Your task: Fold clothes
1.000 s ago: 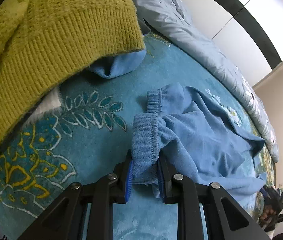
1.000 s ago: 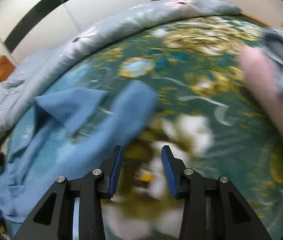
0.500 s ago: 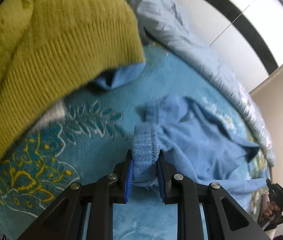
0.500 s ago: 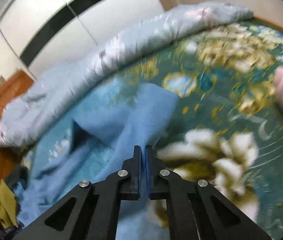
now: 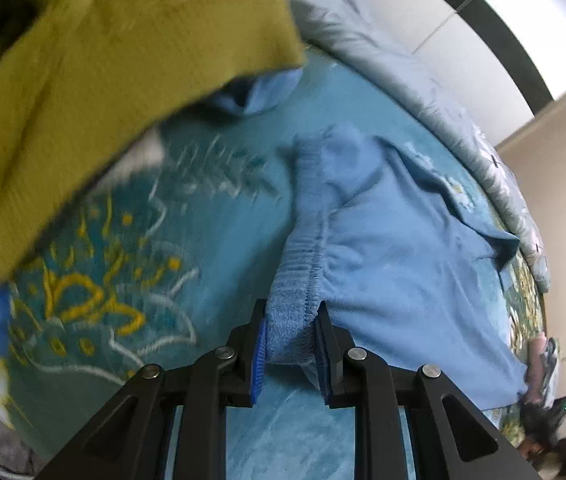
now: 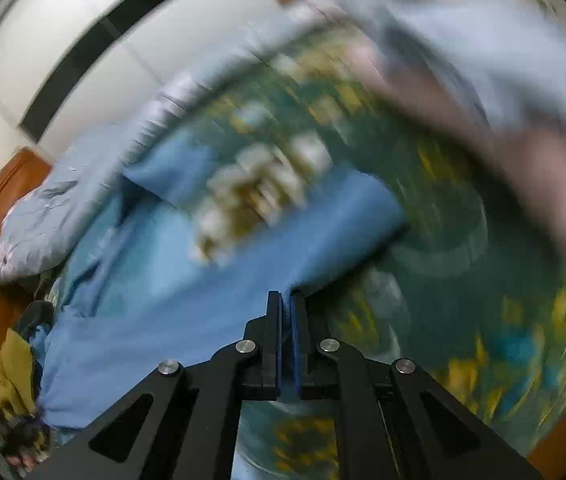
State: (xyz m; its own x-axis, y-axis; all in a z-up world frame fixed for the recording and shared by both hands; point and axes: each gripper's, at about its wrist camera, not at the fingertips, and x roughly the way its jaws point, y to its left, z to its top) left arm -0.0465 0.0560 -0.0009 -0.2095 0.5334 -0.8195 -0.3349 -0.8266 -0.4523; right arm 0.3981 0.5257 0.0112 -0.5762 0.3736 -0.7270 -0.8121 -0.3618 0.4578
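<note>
Left wrist view: the left gripper [image 5: 290, 346] is clamped on the ribbed elastic waistband [image 5: 303, 256] of a pair of soft light-blue fleece trousers [image 5: 399, 280], which spread from the jaws toward 2 o'clock over the teal floral bedspread [image 5: 131, 264]. A bulky olive-green knit sweater [image 5: 95, 92] fills the 10 to 11 o'clock area, and a pale grey-blue rumpled quilt [image 5: 415, 92] runs along the rim from 12 to 3 o'clock. The grip looks deep enough; keeping the whole band pinched, not only its edge, should stop it sliding.

Right wrist view: badly blurred. The right gripper [image 6: 286, 316] has its jaws pressed together at the trousers' far end, apparently nipping a thin edge of blue cloth, though I cannot tell how much is caught. The fabric stretches away toward 9 o'clock. Something pinkish and grey toward 2 o'clock is too smeared to identify.

Pulling both ends gently apart to take out slack, then lowering them flat together, should give a clean crease; a jerk might free the thin right-hand pinch.
</note>
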